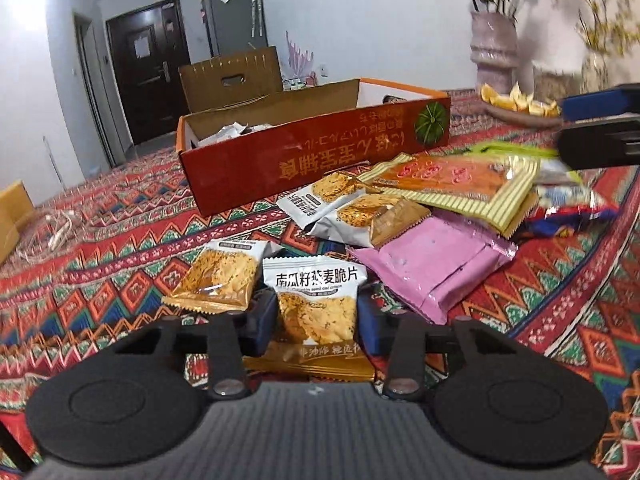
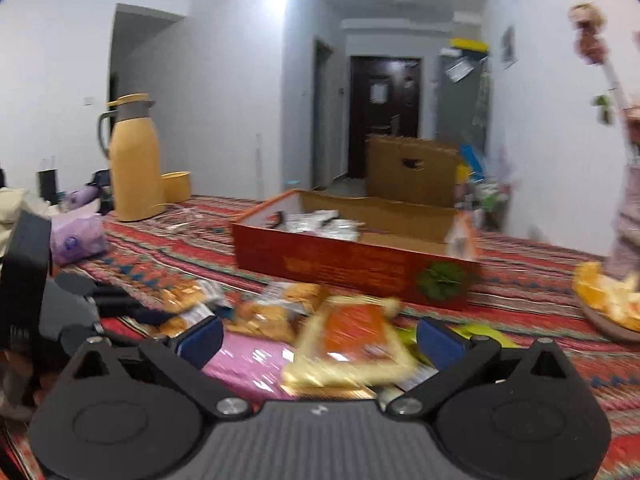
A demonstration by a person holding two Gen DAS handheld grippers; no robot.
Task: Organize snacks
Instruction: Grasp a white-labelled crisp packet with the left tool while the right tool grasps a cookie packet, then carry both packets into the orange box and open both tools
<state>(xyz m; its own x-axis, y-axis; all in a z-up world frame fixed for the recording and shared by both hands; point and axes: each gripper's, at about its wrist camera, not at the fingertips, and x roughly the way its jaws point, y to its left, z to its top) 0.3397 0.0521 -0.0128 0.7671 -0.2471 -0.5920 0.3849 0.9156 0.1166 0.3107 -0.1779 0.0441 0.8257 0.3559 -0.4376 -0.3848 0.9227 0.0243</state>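
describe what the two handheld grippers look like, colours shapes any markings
Both look alike. The left gripper and right gripper each have a grey ribbed body with a small white mark at its front edge, two round black discs at the sides, black linkage bars on silver pivot bolts, and blue pads on the fingers. No cables, hands or sleeves are visible.

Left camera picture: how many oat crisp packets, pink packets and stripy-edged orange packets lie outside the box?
oat crisp packet: 4
pink packet: 1
stripy-edged orange packet: 1 in plain sight
Total: 6
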